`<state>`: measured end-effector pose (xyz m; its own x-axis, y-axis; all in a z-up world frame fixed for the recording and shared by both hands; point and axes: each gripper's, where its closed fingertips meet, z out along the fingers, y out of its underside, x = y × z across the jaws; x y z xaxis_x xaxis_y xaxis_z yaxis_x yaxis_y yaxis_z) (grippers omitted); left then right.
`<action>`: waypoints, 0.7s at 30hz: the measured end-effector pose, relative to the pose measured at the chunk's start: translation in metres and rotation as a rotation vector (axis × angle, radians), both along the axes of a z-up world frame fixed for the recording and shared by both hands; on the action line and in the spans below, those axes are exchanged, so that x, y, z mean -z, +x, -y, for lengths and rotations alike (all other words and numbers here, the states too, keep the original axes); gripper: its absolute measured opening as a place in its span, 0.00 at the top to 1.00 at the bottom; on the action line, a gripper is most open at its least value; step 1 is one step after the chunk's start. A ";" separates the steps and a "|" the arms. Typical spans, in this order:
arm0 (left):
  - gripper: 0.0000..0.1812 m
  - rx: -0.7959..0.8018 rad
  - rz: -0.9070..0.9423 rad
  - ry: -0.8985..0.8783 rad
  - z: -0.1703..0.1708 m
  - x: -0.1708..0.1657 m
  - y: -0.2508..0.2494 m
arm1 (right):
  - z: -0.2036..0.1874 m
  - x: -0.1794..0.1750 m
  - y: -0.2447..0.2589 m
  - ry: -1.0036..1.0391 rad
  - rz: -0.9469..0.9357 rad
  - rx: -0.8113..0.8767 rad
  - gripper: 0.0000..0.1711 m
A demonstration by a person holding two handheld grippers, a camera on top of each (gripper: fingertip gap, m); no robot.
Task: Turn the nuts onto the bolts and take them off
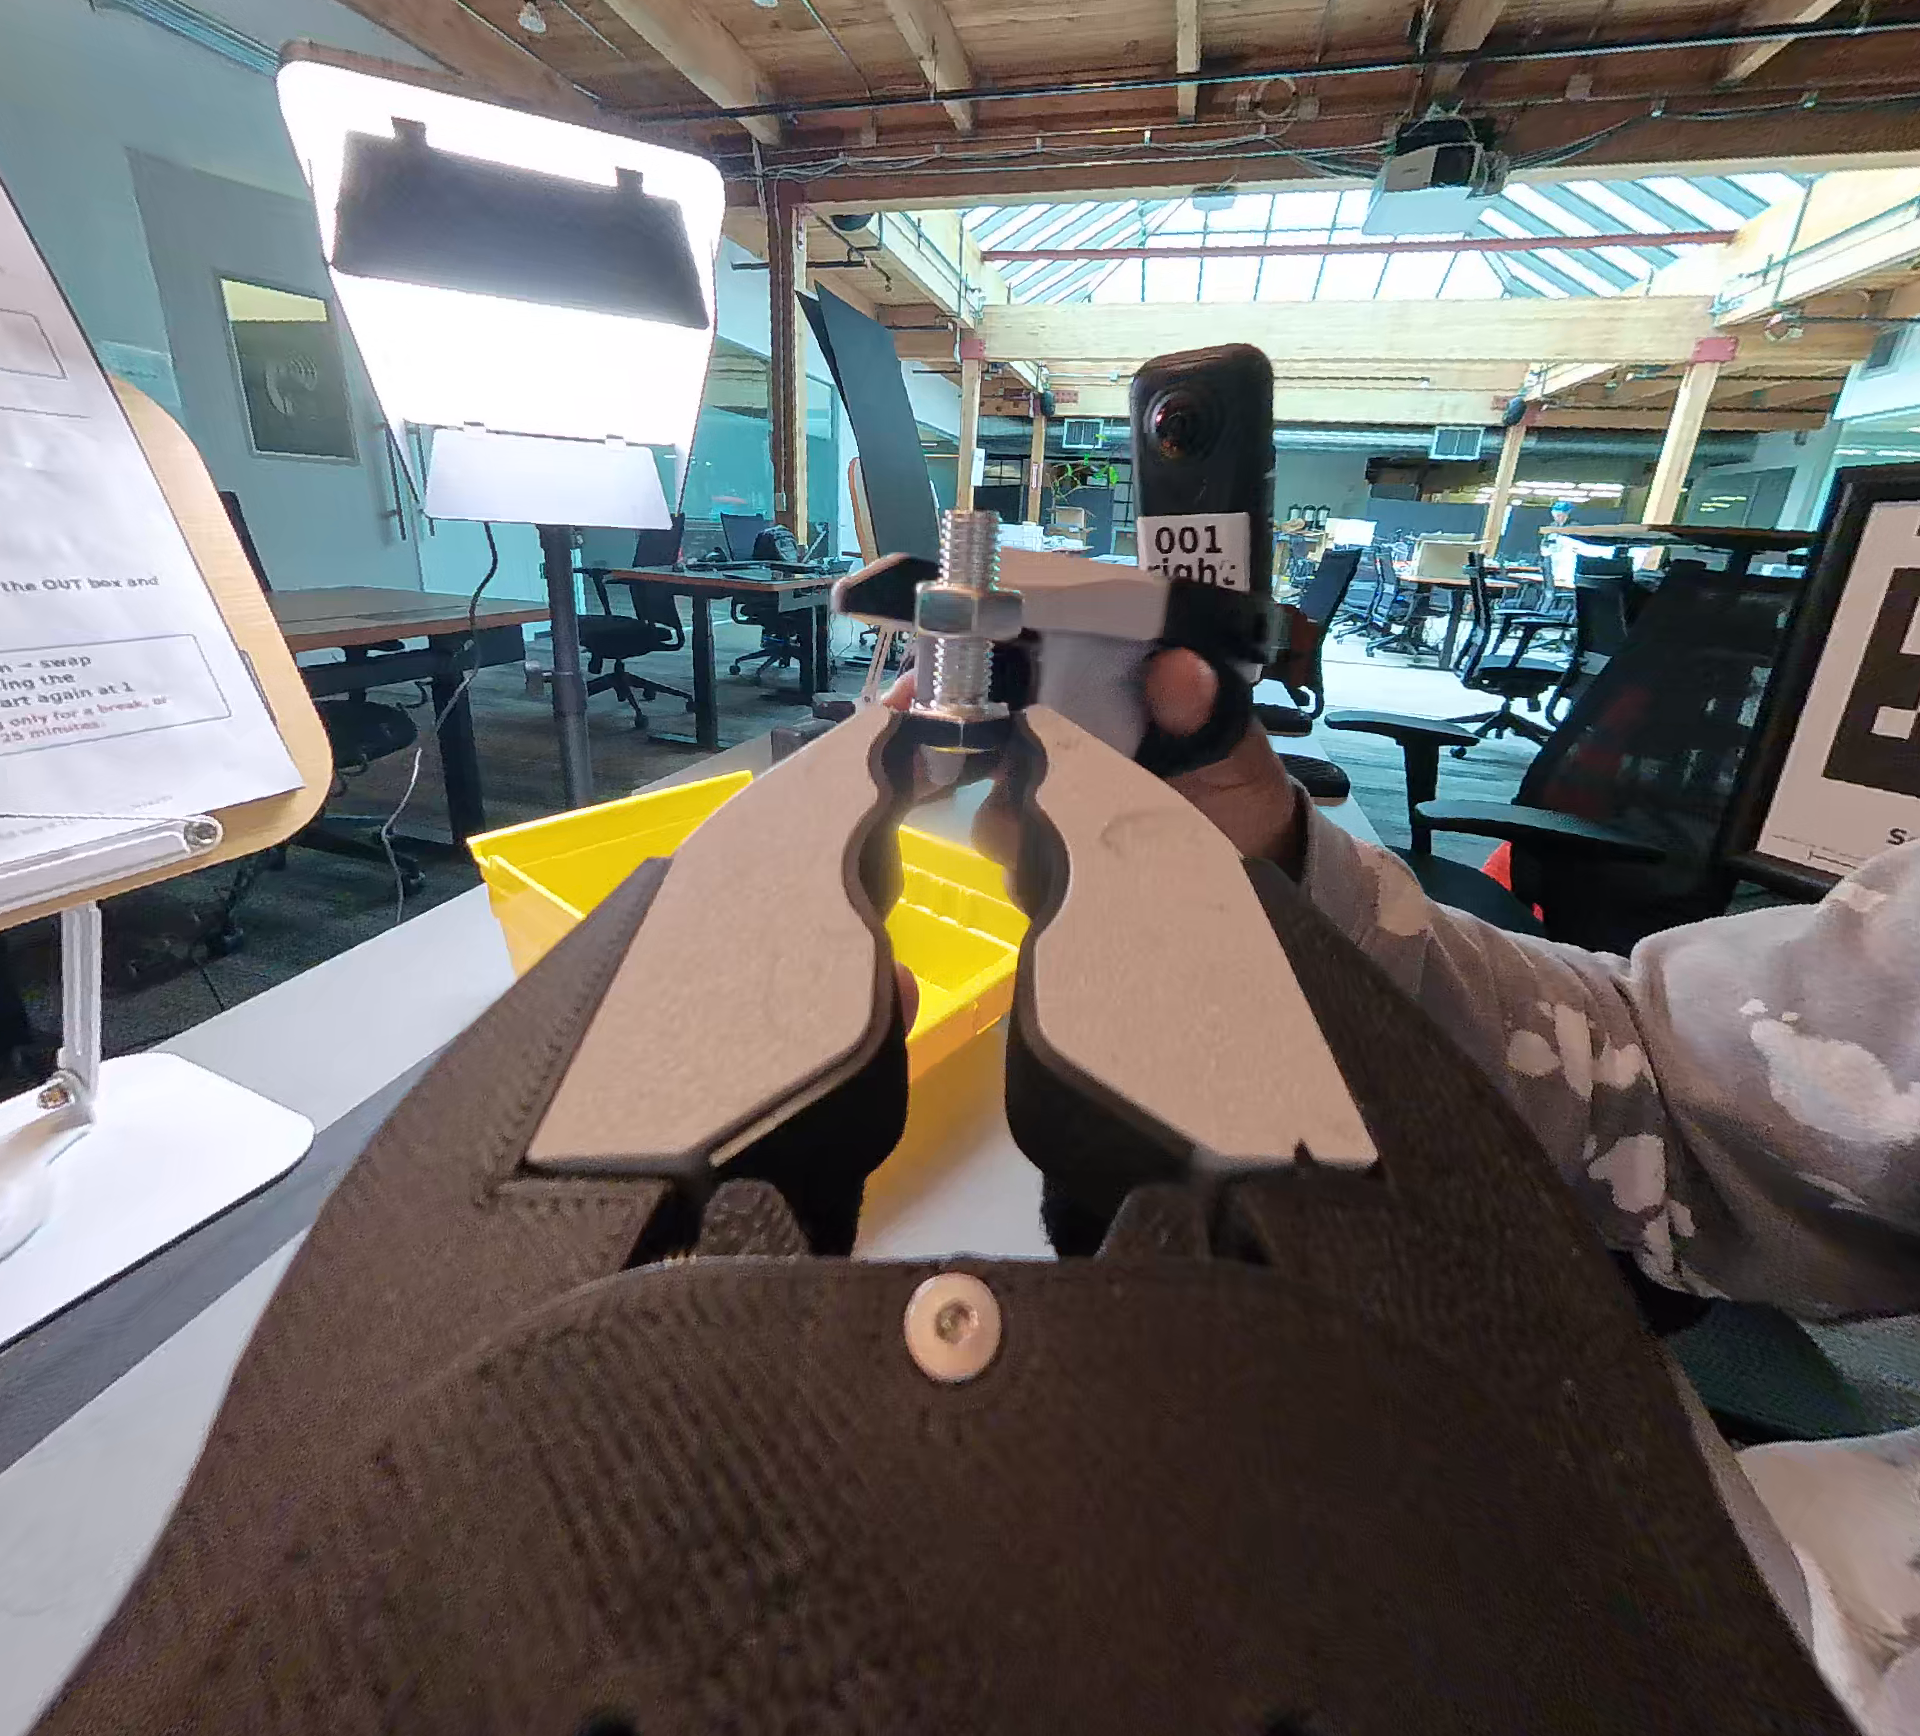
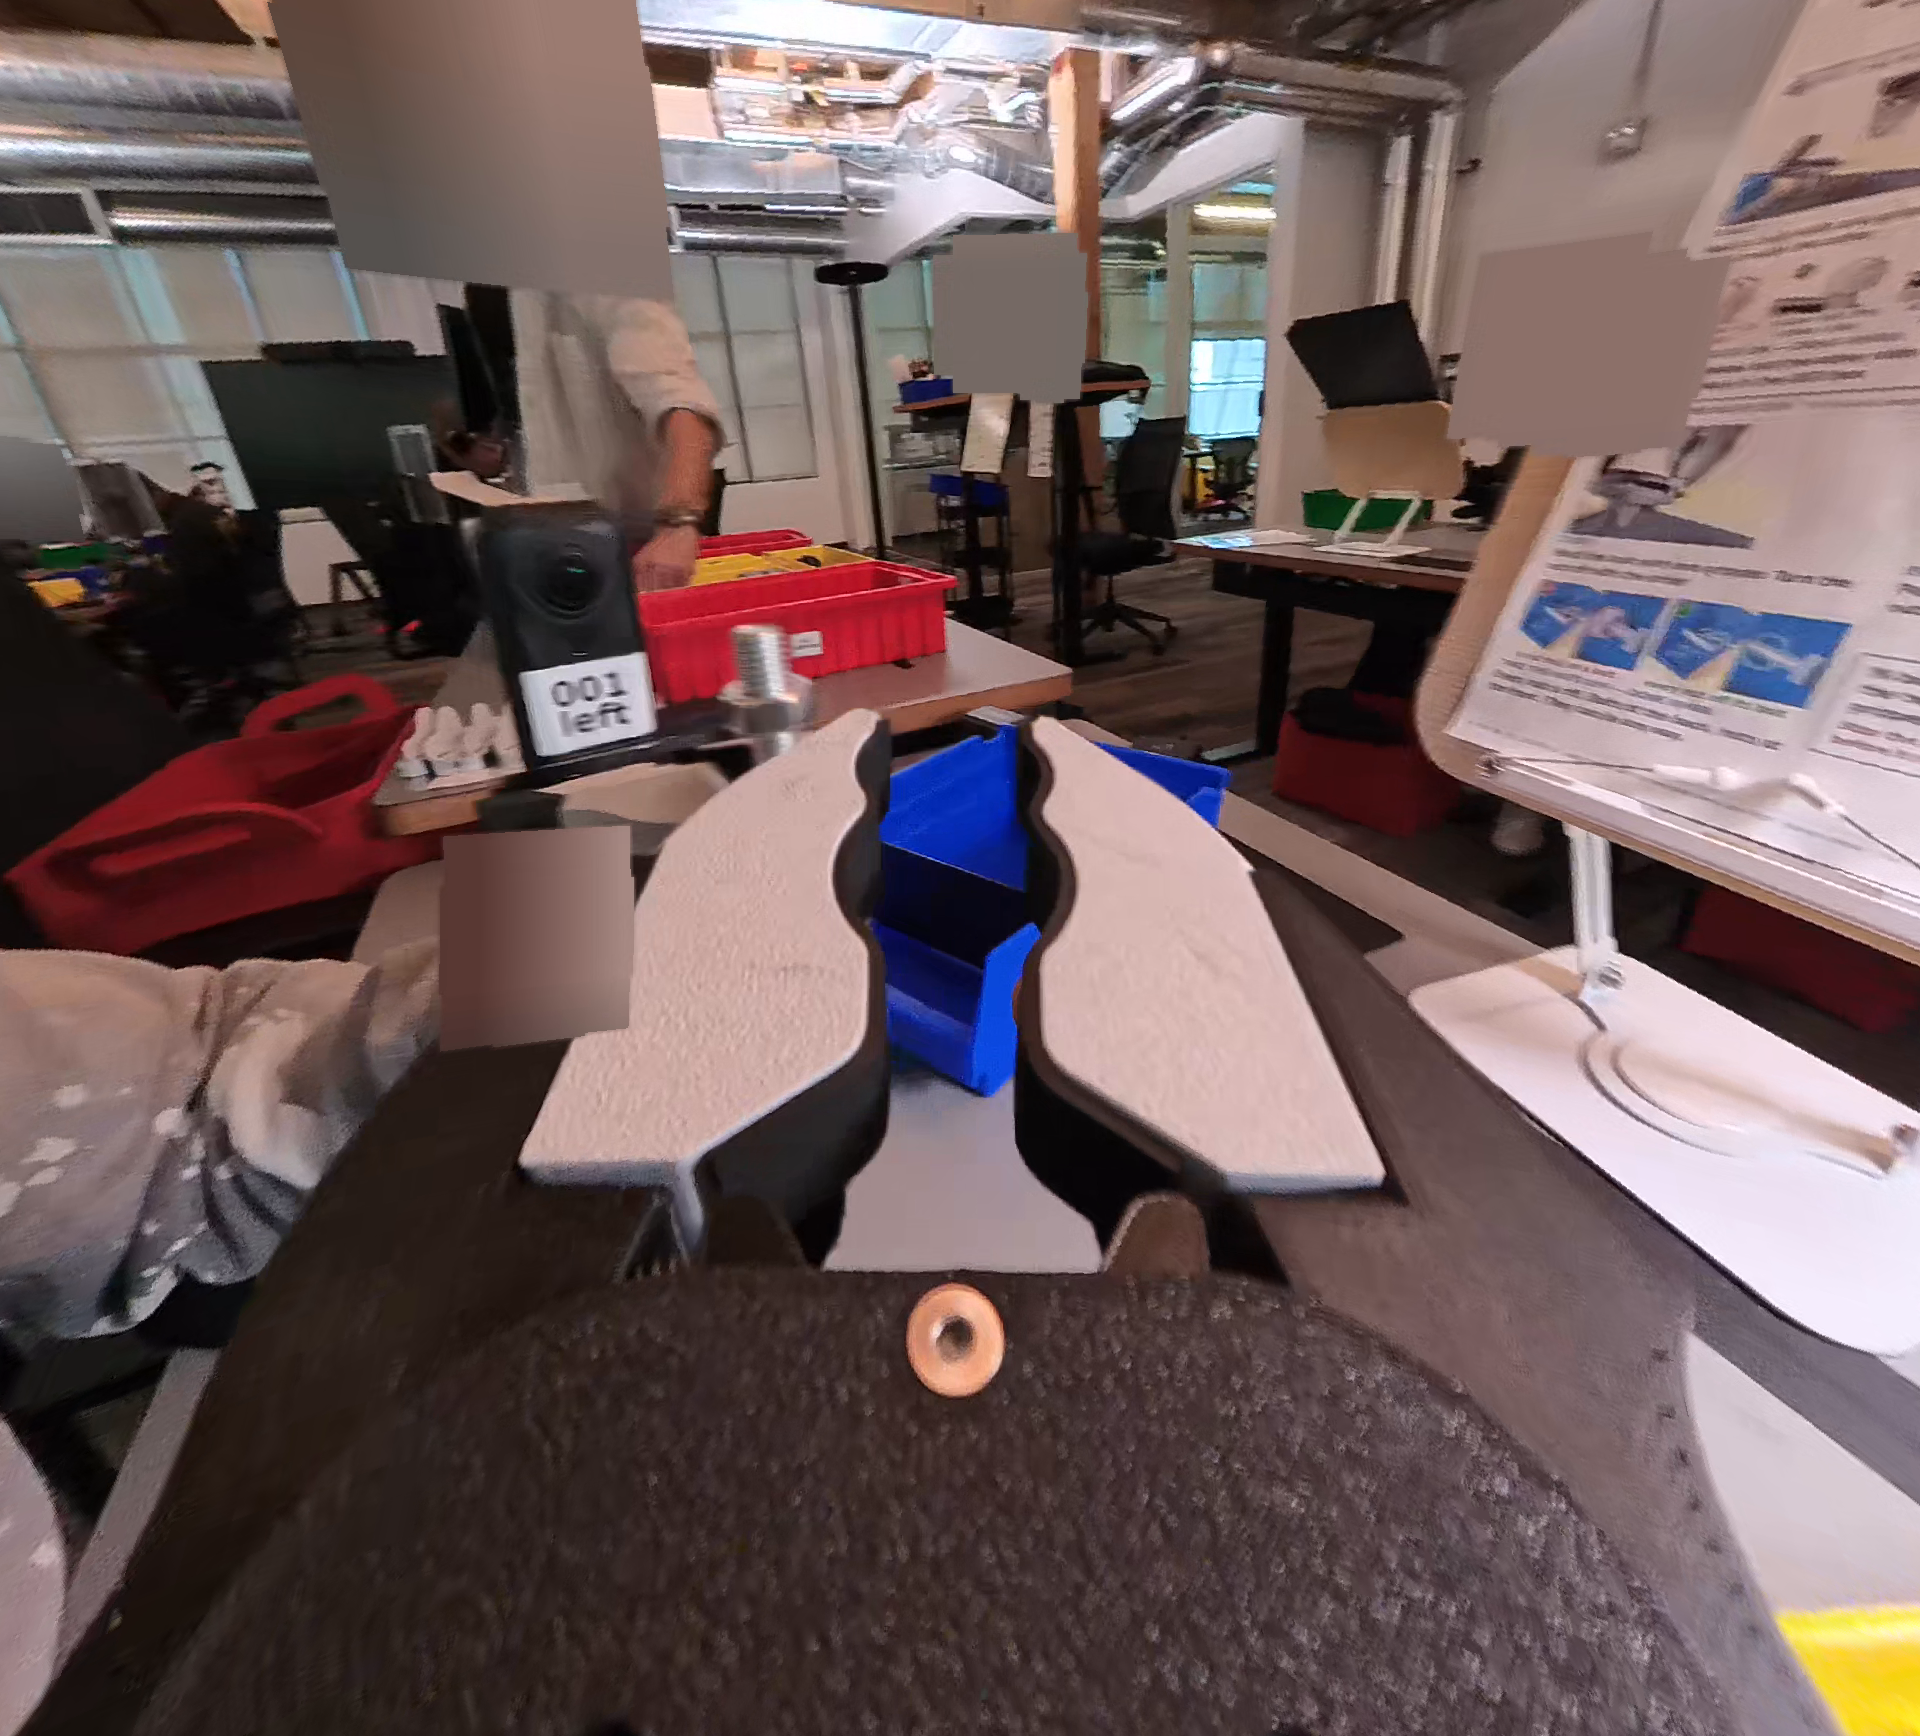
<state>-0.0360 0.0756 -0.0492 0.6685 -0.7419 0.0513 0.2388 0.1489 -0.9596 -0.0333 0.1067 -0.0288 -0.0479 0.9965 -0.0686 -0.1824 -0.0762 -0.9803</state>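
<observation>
Left gripper (image 1: 951,736) jaws clamp the bolt (image 1: 966,647) head above a yellow bin (image 1: 582,865); right gripper (image 2: 956,751) jaws narrowly parted

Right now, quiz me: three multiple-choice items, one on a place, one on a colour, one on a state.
1. The nut on the bolt sits: A at the tip; B mid-thread; C against the head.
2. The bin seen between the right gripper's jaws is: A blue; B orange; C white.
3. The left gripper is: A open; B shut on the nut; C shut on the bolt's head.
Key: B, thread shows above and below it; A, blue shows between the jaws; C, its jaws clamp the head.
</observation>
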 end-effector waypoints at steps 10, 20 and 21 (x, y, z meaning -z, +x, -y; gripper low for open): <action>0.90 0.014 0.012 -0.015 -0.001 0.001 -0.001 | -0.006 0.003 -0.003 0.007 0.006 0.069 0.94; 0.90 -0.005 0.001 -0.028 -0.003 0.005 0.001 | 0.021 0.003 -0.010 0.052 0.025 -0.037 0.79; 0.90 0.005 0.011 -0.020 -0.002 0.003 0.000 | 0.015 0.003 -0.008 0.032 0.025 -0.015 0.84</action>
